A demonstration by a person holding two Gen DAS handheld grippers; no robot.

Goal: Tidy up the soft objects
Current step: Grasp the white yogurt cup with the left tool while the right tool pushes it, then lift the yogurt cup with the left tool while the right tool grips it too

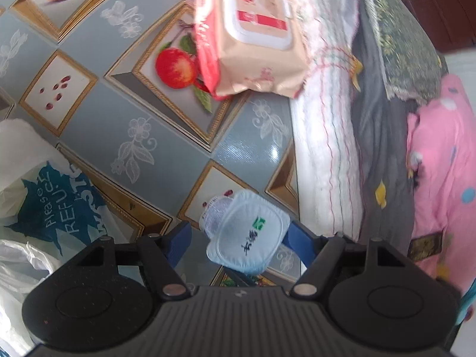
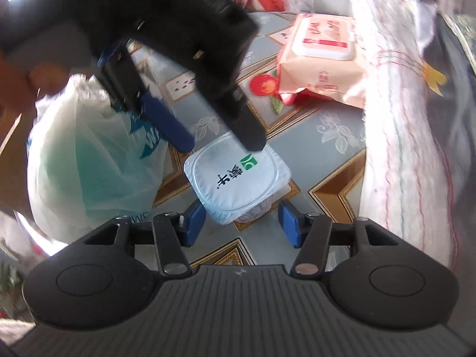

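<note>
A pale blue sealed cup (image 1: 247,238) with a foil lid stands on the patterned tablecloth (image 1: 166,148). My left gripper (image 1: 238,236) is open with the cup between its blue fingers (image 1: 181,238). In the right wrist view the cup (image 2: 238,178) sits just ahead of my open right gripper (image 2: 241,223), and the left gripper (image 2: 220,145) reaches down over it from above. A pink wet-wipes pack (image 1: 253,32) lies at the far side, leaning on a stack of folded cloths (image 1: 330,148); it also shows in the right wrist view (image 2: 321,59).
A white and teal plastic bag (image 2: 95,160) stands left of the cup, also in the left wrist view (image 1: 50,208). Folded white, grey and pink cloths (image 1: 440,178) fill the right side. Red bags (image 2: 267,0) lie at the table's far end.
</note>
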